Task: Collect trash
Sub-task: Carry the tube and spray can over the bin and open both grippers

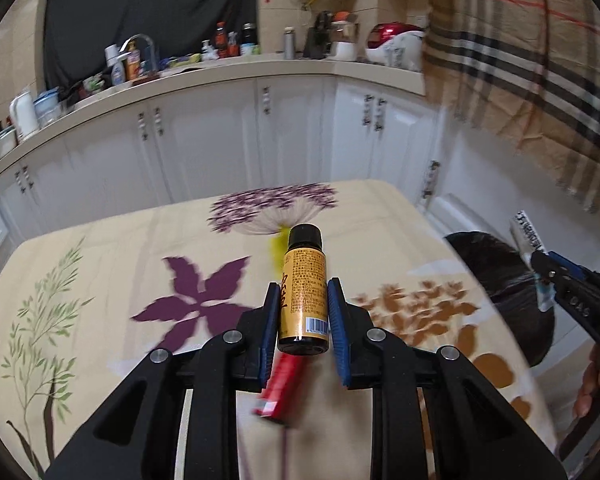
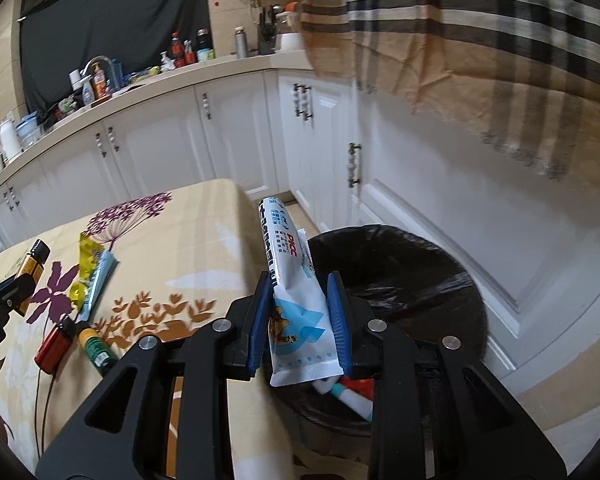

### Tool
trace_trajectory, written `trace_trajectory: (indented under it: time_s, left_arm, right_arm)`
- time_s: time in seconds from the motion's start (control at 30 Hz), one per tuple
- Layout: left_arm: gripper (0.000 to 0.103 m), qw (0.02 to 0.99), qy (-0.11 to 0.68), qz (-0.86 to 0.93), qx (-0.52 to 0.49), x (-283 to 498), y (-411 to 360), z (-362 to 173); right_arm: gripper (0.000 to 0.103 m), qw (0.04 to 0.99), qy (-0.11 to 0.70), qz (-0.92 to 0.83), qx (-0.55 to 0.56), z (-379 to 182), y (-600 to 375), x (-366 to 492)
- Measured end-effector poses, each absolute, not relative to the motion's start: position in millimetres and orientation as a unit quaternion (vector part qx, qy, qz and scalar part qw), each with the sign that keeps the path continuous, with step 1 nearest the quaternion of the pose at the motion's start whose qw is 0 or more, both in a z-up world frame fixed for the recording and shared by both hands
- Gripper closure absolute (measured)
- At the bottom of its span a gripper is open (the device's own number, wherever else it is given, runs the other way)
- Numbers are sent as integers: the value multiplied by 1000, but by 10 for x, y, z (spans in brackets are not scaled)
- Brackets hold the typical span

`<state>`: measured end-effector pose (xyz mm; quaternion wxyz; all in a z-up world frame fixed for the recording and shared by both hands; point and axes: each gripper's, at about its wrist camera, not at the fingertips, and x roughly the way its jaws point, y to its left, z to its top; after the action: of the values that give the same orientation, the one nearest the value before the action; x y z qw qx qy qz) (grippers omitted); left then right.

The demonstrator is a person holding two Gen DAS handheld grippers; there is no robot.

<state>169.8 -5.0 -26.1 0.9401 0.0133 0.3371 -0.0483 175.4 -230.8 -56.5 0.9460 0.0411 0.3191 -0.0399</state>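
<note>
Trash: several pieces are seen, two of them gripped and the others lying on the table (image 2: 204, 216), which is covered with a flower-printed cloth.
Amber bottle (image 1: 303, 292): it is clamped between the blue pads of the left gripper (image 1: 303, 312), black cap pointing away from the camera, and is held above the table; in the right wrist view it is seen at the far left edge.
White packet (image 2: 296, 300): it is clamped between the pads of the right gripper (image 2: 298, 312), standing upright out of the jaws, with its lower end hanging over the bin's opening.
Trash bin (image 2: 420, 280): it is lined with a black bag and stands on the floor just beside the table's right edge; some red, white and blue scraps are seen inside it, below the packet.
Red packet (image 2: 54, 346): it is left lying on the table, near the green-labelled bottle (image 2: 96, 350); in the left wrist view it is blurred, below the jaws.
Yellow wrapper (image 2: 86, 264): it lies on the cloth with a pale blue wrapper (image 2: 100, 284) touching it.
Person: a hand (image 1: 596, 384) is seen at the right edge of the left wrist view, behind the right gripper.
Surroundings: white cabinets (image 1: 204, 132) and a cluttered counter are seen behind the table; a checked cloth (image 2: 480, 32) hangs at the upper right.
</note>
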Motion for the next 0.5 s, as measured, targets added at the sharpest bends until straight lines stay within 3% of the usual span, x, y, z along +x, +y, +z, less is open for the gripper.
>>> trace_trajectory:
  time_s: [0.5]
  left_arm:
    - [78, 941, 313, -123, 35, 1849, -1175, -259]
  right_arm:
    - [76, 948, 298, -101, 52, -526, -2881, 1610]
